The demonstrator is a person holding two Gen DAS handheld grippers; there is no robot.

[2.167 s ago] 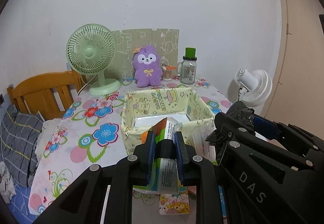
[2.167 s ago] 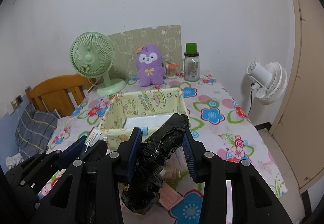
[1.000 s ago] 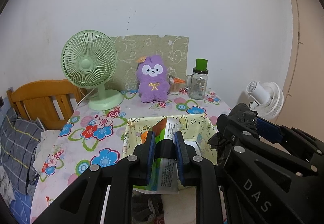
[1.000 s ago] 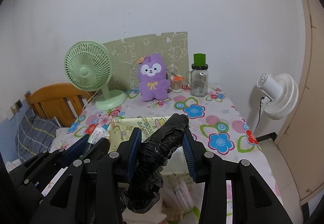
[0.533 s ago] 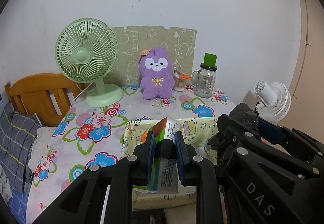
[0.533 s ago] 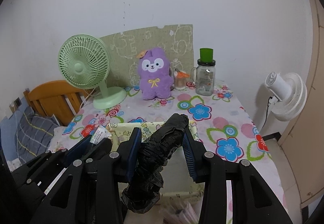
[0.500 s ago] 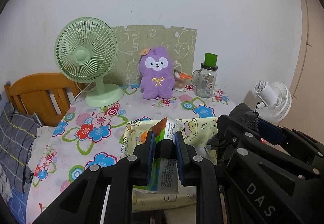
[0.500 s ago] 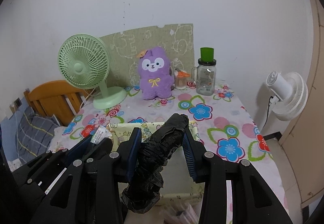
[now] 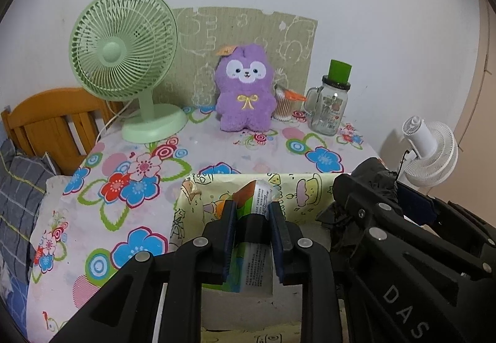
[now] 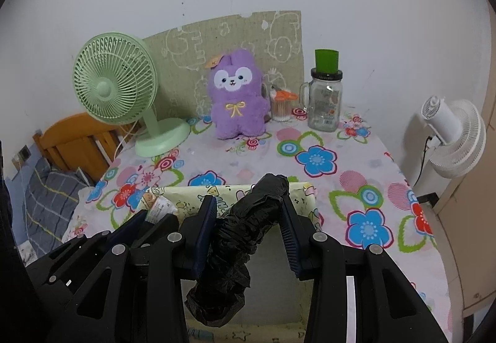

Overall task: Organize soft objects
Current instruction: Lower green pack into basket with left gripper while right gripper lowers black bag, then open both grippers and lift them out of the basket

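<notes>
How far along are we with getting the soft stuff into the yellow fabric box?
Done: nothing visibly stowed; the box interior is mostly hidden. In hand: the left gripper, jaws opening, has the tissue pack between them over the yellow fabric box; the right gripper holds the black plastic bag roll above it. Left: release both; the purple plush sits at the wall.

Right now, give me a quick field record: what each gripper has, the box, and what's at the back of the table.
left gripper: jaws opening, printed packet still between the pads
right gripper: shut on black plastic bag, bag hangs below the fingers
box: pale yellow cartoon-print fabric box, open top, directly under both grippers
table: floral cloth
back row, left to right: green fan, purple plush toy, cotton swab cup, glass jar with green lid
off table: white fan at right
</notes>
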